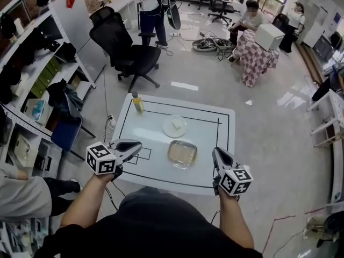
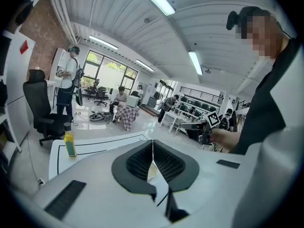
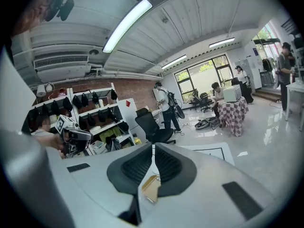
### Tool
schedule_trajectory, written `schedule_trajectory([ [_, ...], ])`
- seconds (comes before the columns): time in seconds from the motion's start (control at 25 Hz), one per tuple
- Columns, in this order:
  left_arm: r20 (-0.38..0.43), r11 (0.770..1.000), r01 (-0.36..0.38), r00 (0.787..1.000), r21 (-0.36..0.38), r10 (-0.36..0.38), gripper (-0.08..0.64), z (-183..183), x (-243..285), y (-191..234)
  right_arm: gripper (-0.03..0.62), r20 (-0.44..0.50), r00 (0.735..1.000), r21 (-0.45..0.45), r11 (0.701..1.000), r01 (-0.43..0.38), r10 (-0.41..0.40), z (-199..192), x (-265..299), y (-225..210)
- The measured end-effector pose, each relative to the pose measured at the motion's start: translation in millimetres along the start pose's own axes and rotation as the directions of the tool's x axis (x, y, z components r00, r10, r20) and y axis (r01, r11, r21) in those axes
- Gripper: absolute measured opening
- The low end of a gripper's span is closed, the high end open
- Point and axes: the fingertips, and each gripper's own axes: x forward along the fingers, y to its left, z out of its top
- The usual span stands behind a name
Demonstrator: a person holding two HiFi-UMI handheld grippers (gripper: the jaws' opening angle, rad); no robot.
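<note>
The clear square glass dish sits on the white table, between the two claws and touching neither. The left gripper and right gripper hover low at the near edge, tips angled inward. The head view doesn't really settle the jaws, but each gripper view shows them pressed together with nothing between.

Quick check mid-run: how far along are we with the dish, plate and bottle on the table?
Done: nothing that shows. The bottle stands upright at the far left corner, the plate carries one pale piece, and the glass dish sits nearer the front.
In hand: nothing. The left gripper and right gripper are shut and empty at the table's near edge.
Left: all handling of those things.
</note>
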Motion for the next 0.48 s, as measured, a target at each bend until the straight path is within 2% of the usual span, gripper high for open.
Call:
schedule_trajectory([
  [0.24, 0.018, 1.000, 0.008, 1.000, 0.001, -0.008, 0.025, 11.4, 14.6, 24.2, 0.031, -0.034, 0.999, 0.001, 1.000, 0.031, -0.031, -10.6, 17.5, -12.4],
  [0.48, 0.009, 0.999, 0.043, 0.999, 0.009, -0.043, 0.025, 22.0, 33.1, 27.8, 0.032, -0.067, 0.996, 0.004, 0.999, 0.052, -0.051, -16.0, 23.8, -22.6],
])
